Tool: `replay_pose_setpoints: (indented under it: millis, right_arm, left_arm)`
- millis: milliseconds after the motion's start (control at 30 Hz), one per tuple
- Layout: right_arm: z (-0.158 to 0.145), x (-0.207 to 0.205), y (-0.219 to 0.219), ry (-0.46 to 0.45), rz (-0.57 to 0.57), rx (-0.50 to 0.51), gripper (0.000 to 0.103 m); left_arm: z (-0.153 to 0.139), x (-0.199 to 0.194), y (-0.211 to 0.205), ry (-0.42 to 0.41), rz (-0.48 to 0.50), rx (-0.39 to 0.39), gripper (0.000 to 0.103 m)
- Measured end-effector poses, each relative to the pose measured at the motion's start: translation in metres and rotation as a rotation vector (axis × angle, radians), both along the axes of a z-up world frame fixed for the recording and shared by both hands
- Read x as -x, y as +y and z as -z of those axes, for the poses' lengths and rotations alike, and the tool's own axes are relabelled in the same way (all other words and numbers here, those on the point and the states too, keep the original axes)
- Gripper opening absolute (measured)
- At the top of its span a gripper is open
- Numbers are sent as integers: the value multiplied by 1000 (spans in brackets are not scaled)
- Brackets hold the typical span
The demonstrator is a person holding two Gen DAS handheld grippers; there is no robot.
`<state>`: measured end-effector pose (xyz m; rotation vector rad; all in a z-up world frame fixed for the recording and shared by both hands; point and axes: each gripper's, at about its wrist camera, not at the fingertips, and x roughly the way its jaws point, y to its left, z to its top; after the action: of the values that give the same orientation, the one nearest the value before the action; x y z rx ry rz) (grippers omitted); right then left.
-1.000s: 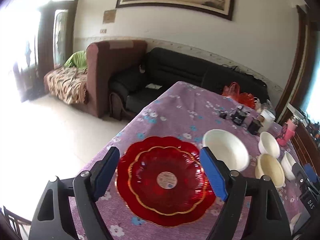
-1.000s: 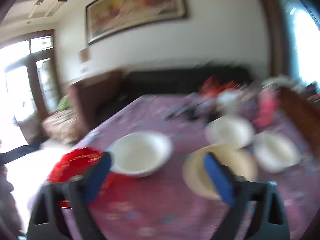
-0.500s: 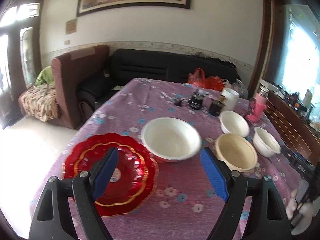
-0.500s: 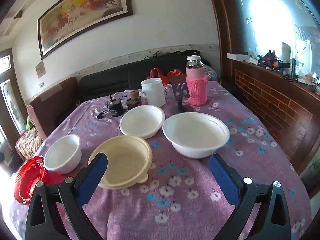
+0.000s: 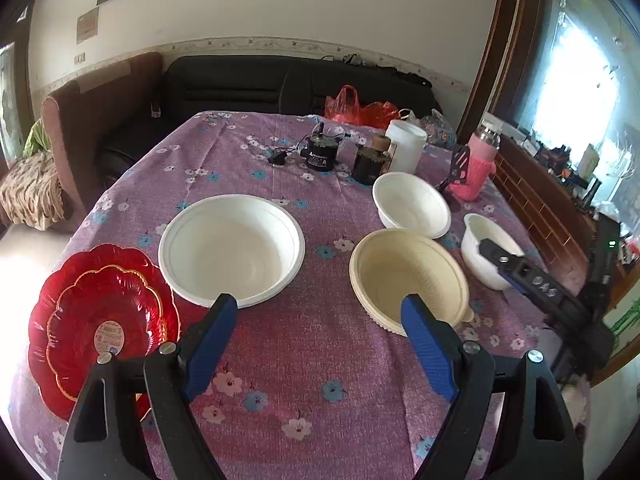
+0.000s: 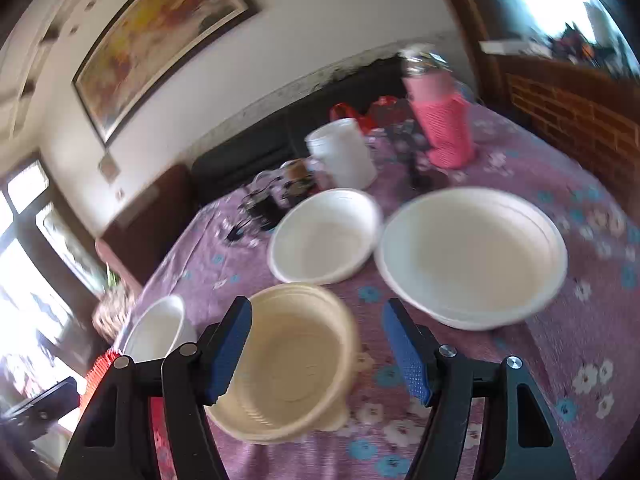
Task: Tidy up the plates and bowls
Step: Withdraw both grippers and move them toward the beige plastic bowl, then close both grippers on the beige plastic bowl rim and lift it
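Note:
In the left wrist view a stack of red plates lies at the table's near left. Beside it are a wide white bowl, a cream bowl, a second white bowl and a third white bowl. My left gripper hangs open over bare cloth between the wide white bowl and the cream bowl. My right gripper hovers over the cream bowl. Its jaws are closing with the bowl's far rim between them, and the pads are not pressing on it.
A white tub, a pink flask, a black jar and a red bag stand at the table's far end. A sofa is behind the table and a wooden cabinet is to its right. The purple flowered cloth covers the table.
The left view has swung right from the red plates to the gap between the white and cream bowls. The right gripper has come down closer to the cream bowl and its jaws have narrowed.

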<state>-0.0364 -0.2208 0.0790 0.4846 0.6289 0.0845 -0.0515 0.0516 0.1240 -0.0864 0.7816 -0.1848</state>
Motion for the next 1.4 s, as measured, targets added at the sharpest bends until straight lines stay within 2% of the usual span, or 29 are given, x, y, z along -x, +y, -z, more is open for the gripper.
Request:
replay_pose_setpoints:
  millis: [100, 233, 300, 500, 733, 833, 900, 1067, 1233, 1400]
  right_arm:
    - [7, -2, -22, 21, -8, -67, 72]
    - [16, -12, -18, 75, -138, -160, 72]
    - [19, -16, -11, 98, -172, -153, 72]
    - [30, -25, -4, 153, -161, -117, 72]
    - [40, -31, -3, 188, -134, -98, 72]
    - [32, -26, -7, 138, -163, -138, 72]
    - [26, -22, -7, 109, -160, -129, 72]
    - [29, -24, -10, 120, -151, -150, 72]
    - [32, -25, -11, 126, -145, -153, 72]
    - [33, -27, -11, 126, -136, -144, 72]
  left_arm:
    - [12, -11, -11, 22, -2, -10, 83]
    - [30, -24, -25, 68, 19, -6, 83]
    - [38, -32, -31, 95, 37, 2, 83]
    - [50, -55, -46, 136, 88, 33, 83]
    - [64, -79, -53, 193, 90, 63, 83]
    - [61, -77, -53, 178, 93, 68, 83]
    - [59, -76, -54, 166, 83, 53, 83]
    - [50, -71, -64, 121, 56, -16, 83]
    - [31, -50, -83, 4, 97, -112, 83]
    - [23, -42, -88, -27, 125, -130, 83]
